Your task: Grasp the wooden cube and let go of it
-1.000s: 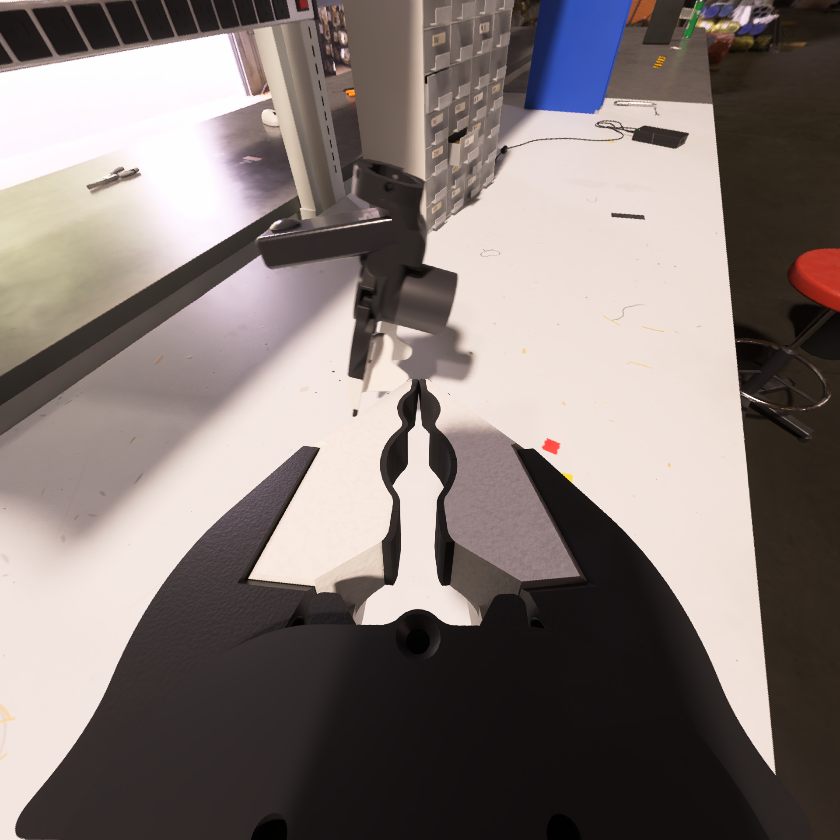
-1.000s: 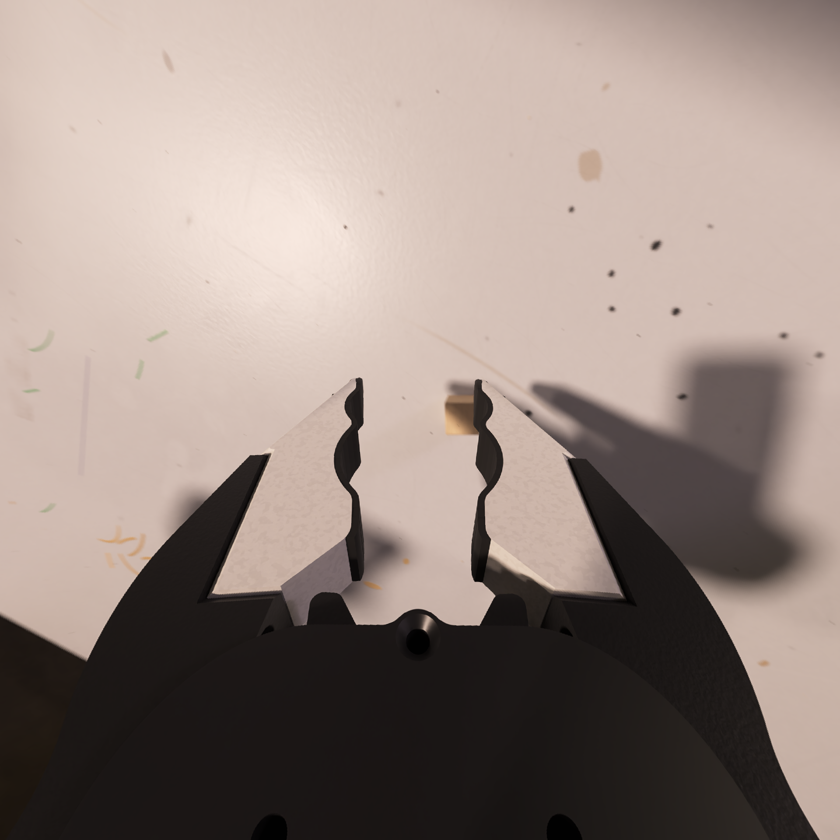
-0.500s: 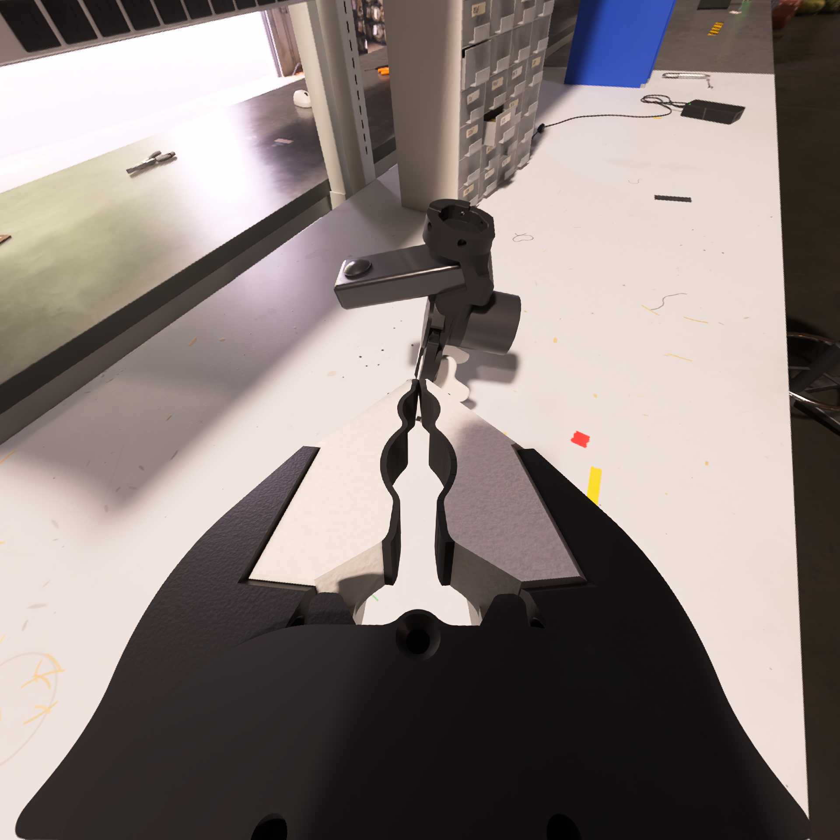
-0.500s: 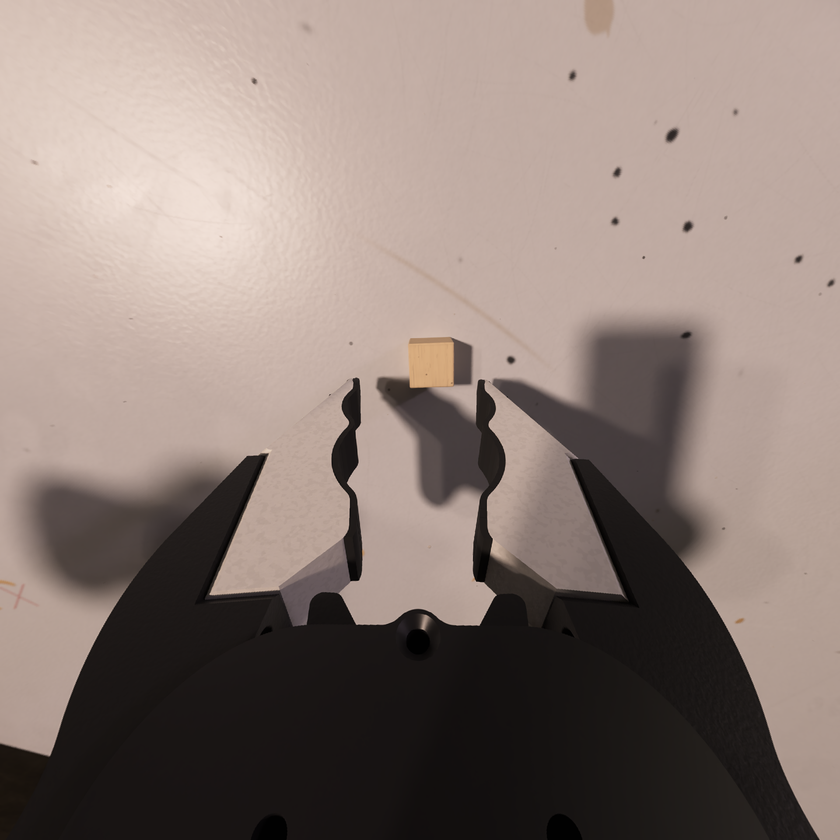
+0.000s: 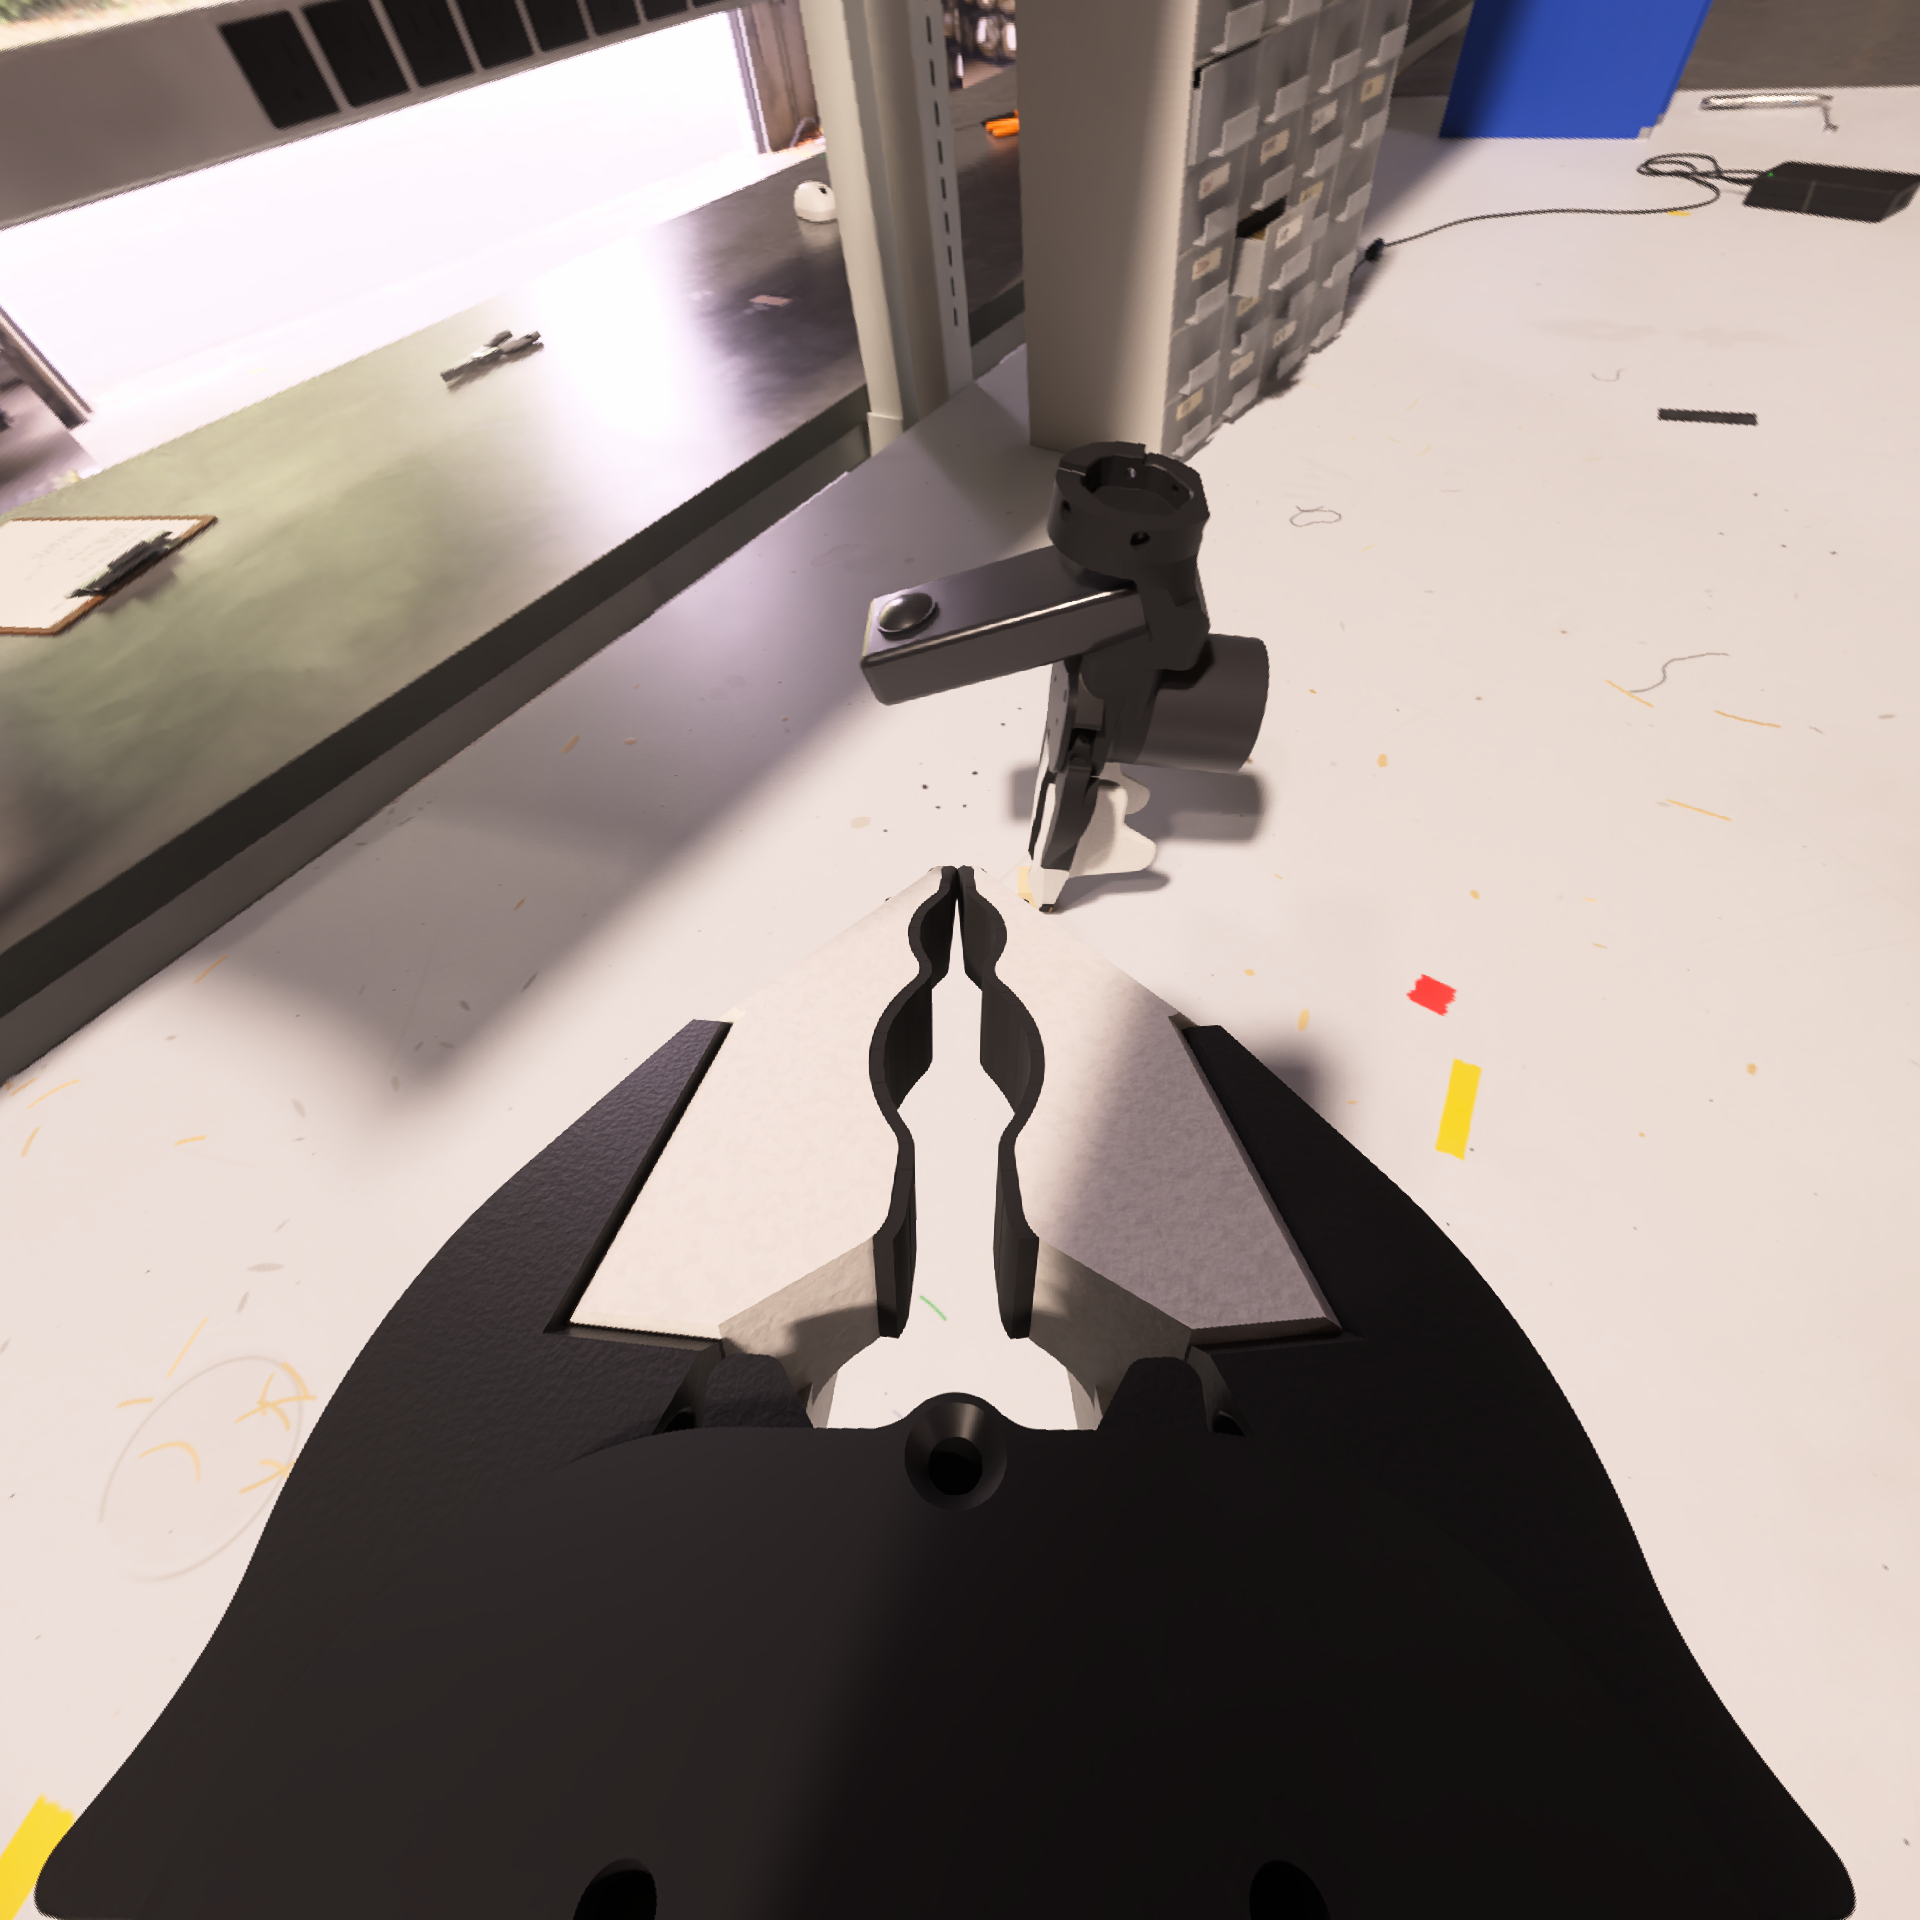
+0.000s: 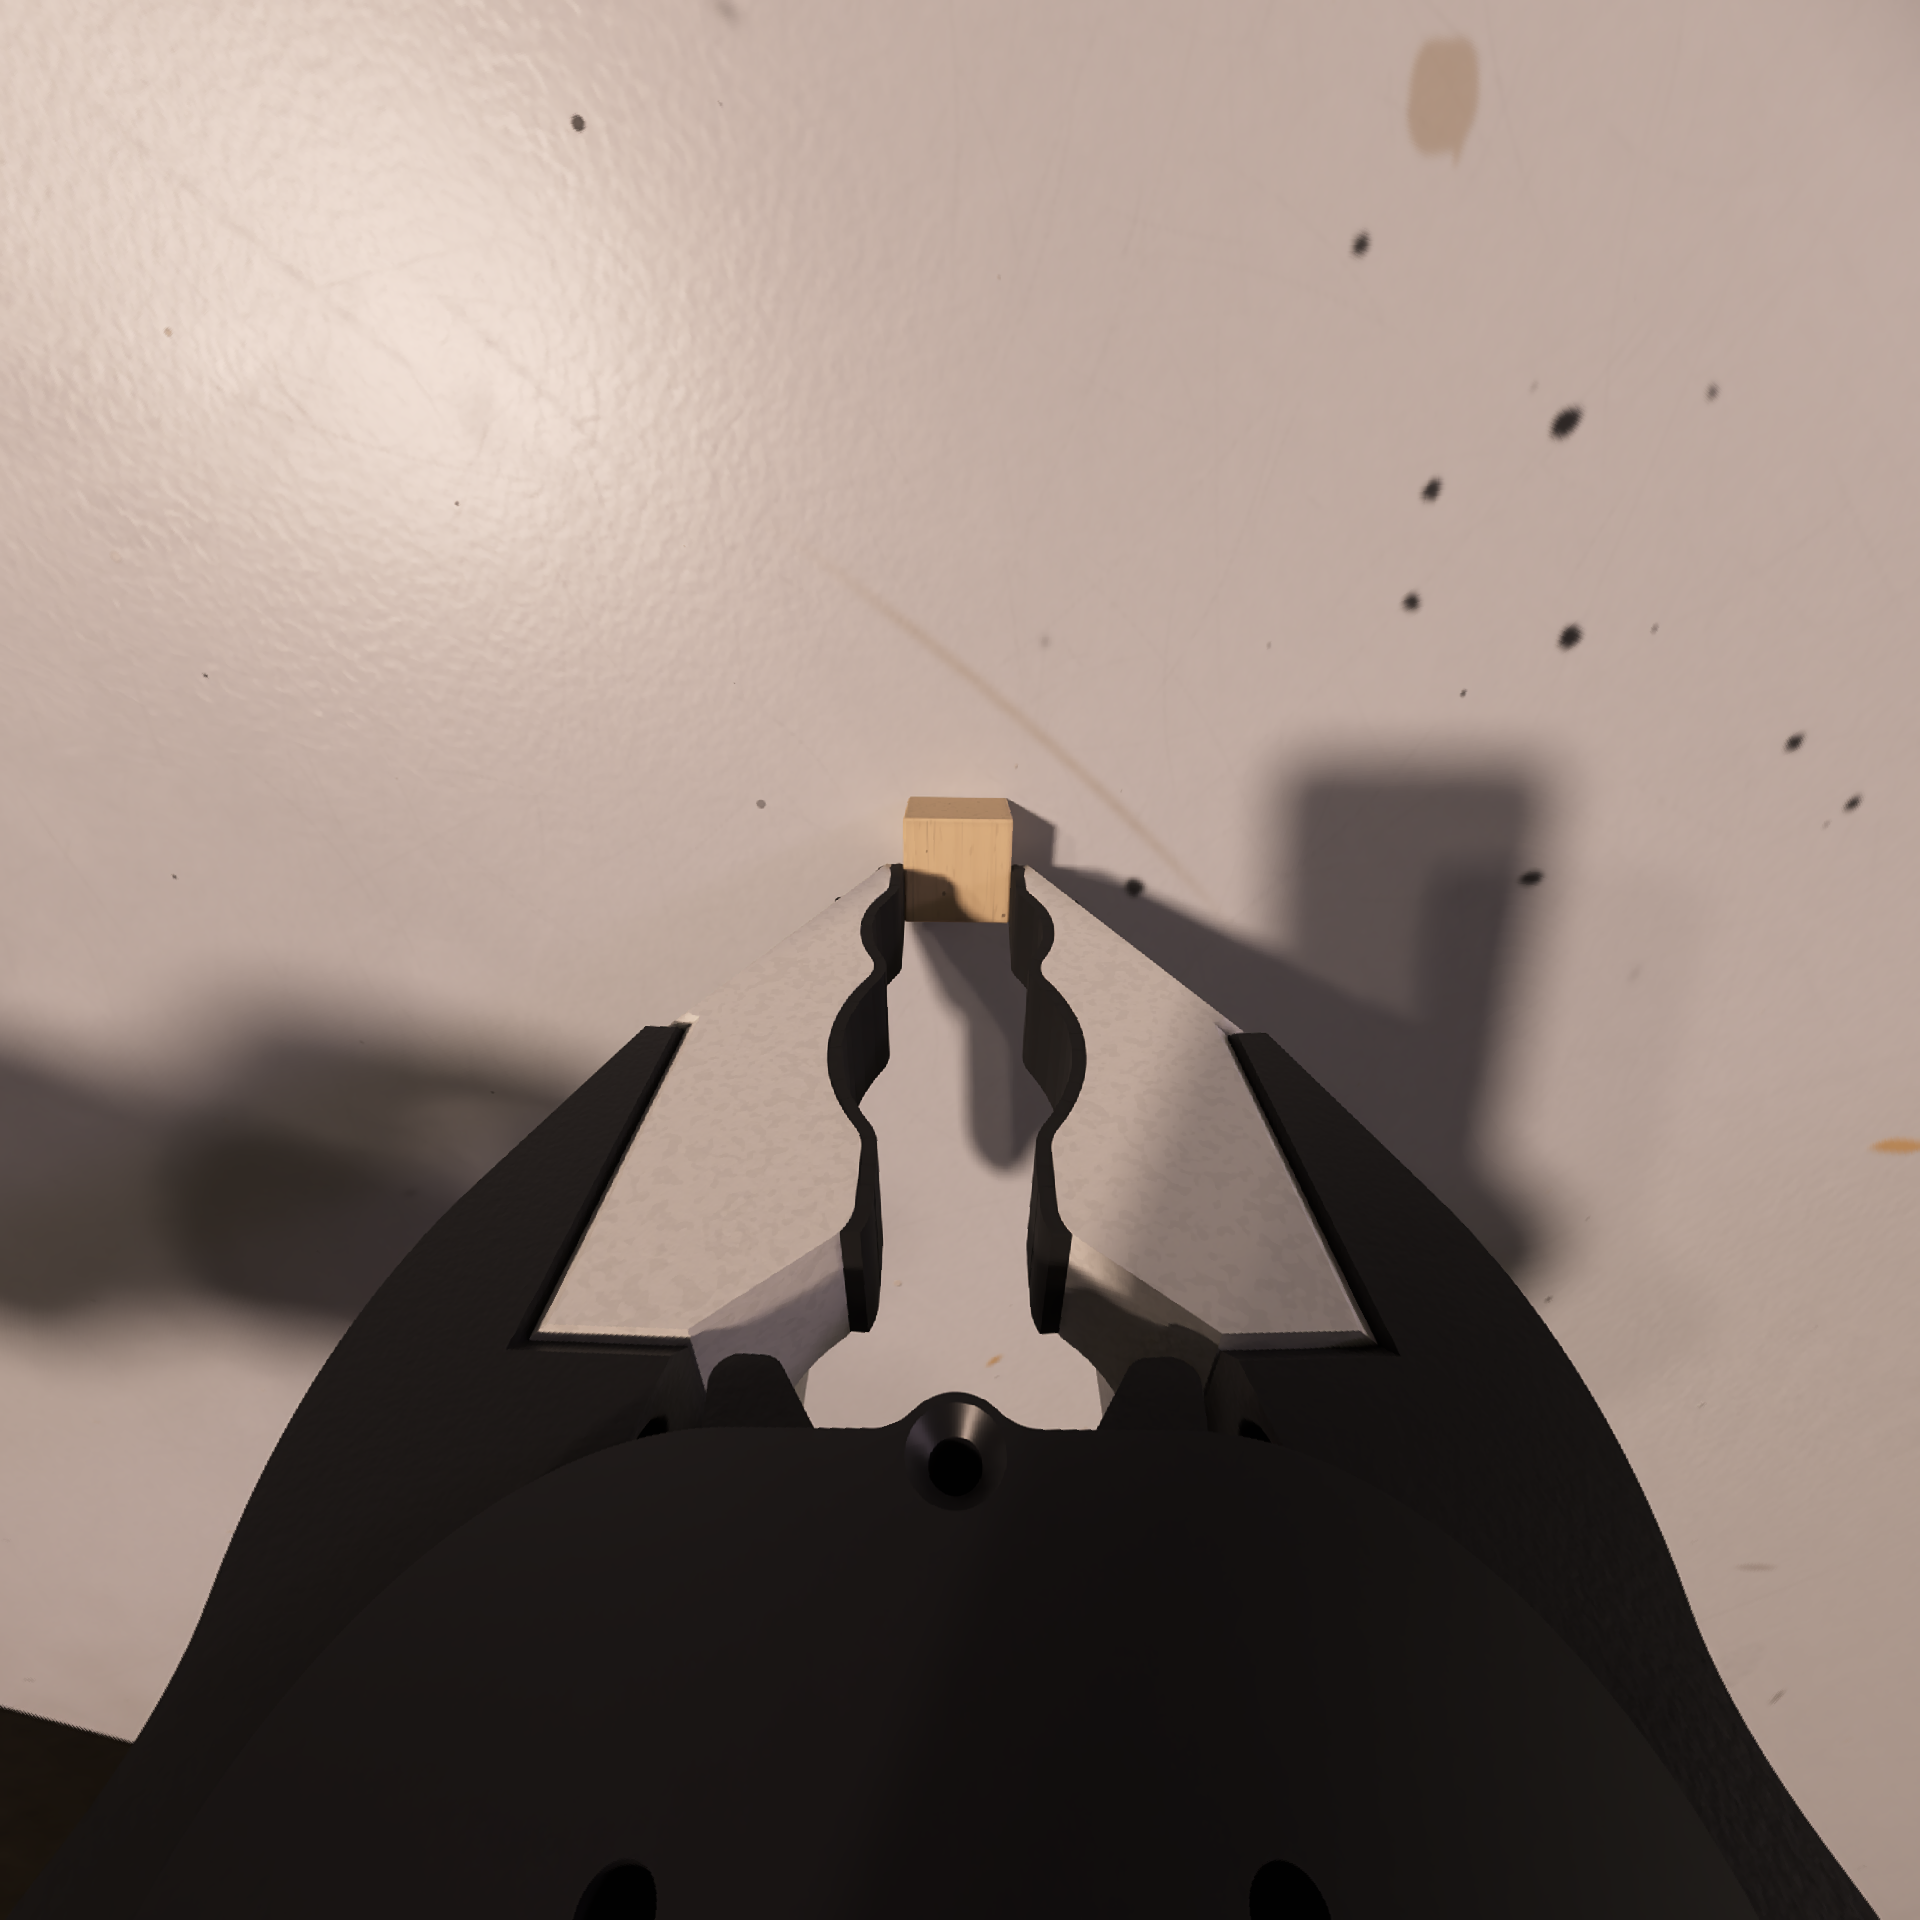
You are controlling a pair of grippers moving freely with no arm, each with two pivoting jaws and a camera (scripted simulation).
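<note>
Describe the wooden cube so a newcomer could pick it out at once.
On the white table, look just beyond the right gripper, whose fingertips flank the wooden cube. It is a small, pale tan block with square faces, the only solid thing among flat dark specks and shadows.

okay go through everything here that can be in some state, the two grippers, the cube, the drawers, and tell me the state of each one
Right gripper: closed on the wooden cube, tips down at the table.
Wooden cube: between the right gripper's fingertips, upright.
Left gripper: shut, empty, off the table.
Drawer cabinet: one drawer pulled out, the rest shut.
Clipboard: lying flat, clip down.
</note>
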